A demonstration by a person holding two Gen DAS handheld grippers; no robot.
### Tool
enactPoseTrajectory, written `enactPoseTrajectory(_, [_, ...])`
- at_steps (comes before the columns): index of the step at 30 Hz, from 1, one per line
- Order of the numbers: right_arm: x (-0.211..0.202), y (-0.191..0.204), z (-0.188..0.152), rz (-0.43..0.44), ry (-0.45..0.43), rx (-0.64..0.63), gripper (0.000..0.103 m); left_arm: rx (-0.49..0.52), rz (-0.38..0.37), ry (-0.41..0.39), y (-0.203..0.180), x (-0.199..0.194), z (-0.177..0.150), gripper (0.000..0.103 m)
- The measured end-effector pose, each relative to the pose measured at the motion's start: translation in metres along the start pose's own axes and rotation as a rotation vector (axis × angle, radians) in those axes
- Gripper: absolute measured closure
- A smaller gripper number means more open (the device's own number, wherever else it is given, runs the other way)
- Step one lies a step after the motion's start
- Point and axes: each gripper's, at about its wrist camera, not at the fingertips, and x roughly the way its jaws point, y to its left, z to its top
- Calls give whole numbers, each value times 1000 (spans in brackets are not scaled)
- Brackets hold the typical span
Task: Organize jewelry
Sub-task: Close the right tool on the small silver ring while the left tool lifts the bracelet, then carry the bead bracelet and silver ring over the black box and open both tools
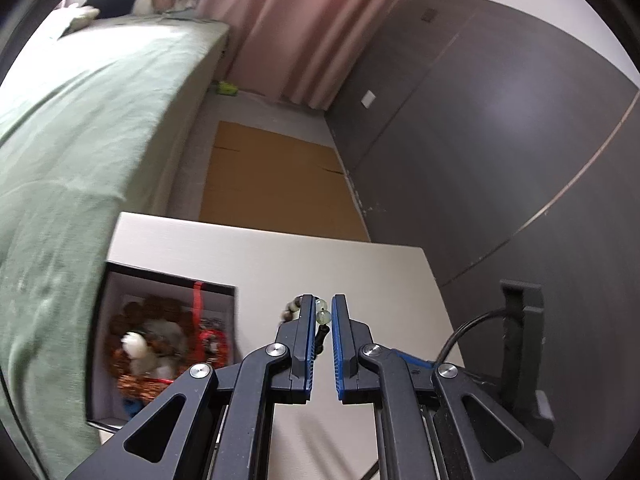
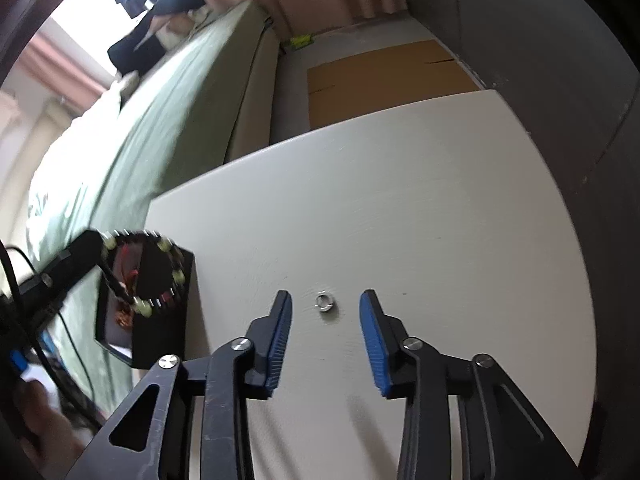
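Blue-padded right gripper (image 2: 324, 300) stands spread wide, a small silver ring (image 2: 325, 303) lying on the white table (image 2: 400, 200) between its fingertips. Left gripper (image 1: 322, 312) is nearly closed, pinching a beaded bracelet (image 1: 322, 316) above the table. Left of it sits an open box (image 1: 168, 336) holding jewelry.

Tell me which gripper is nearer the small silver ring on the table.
Right. The right gripper is open with the ring lying between its fingertips. The left gripper is off by the box, carrying a beaded bracelet.
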Motion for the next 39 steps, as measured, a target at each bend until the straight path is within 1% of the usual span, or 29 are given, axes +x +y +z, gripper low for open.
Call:
enactPoseTrajectory(2, [4, 4, -2, -19, 9, -23, 72, -11, -2, -13, 6, -7, -1, 95])
enactPoseTrajectory(9, [12, 17, -4, -111, 19, -92, 73, -45, -14, -51, 23, -30, 2, 95])
enactPoseTrajectory(13, [20, 25, -7, -181, 31, -149, 83, -48, -22, -77, 27, -49, 2, 95])
enactPoseTrajectory(14, [19, 28, -8, -195, 30, -165, 88, -48, -20, -80, 30, -53, 2, 95])
enactPoseTrajectory(17, [20, 33, -9, -218, 29, -206, 89, -56, -12, -80, 36, -60, 1, 95])
enactPoseTrajectory(20, [19, 32, -7, -218, 29, -213, 89, -63, 0, -74, 43, -64, -1, 95])
enactPoseTrajectory(22, [17, 30, -7, -202, 30, -203, 89, -65, -1, -64, 44, -65, -3, 95])
enactPoseTrajectory(28, [0, 37, -2, -159, -12, -190, 89, -63, -39, -22, 48, -60, -9, 95])
enactPoseTrajectory(30, [-3, 38, -2, -154, -22, -191, 89, -60, -23, -12, 51, -57, -9, 95])
enactPoseTrajectory(31, [-5, 38, -2, -150, -25, -188, 89, -58, 0, 6, 53, -51, -9, 95])
enactPoseTrajectory(32, [-6, 38, -2, -148, -27, -187, 89, -63, 46, 33, 58, -43, -10, 95])
enactPoseTrajectory(33, [-6, 39, -2, -147, -29, -186, 89, -77, 113, 62, 65, -34, -11, 95])
enactPoseTrajectory(35, [-7, 40, 0, -142, -34, -186, 89, -112, 163, 99, 75, -25, -12, 95])
enactPoseTrajectory(36, [-7, 42, 1, -136, -37, -186, 89, -138, 146, 115, 81, -23, -12, 94])
enactPoseTrajectory(38, [-10, 42, 1, -120, -44, -185, 89, -163, 108, 114, 86, -25, -11, 93])
enactPoseTrajectory(39, [-12, 43, 1, -113, -50, -185, 89, -168, 102, 104, 87, -27, -11, 85])
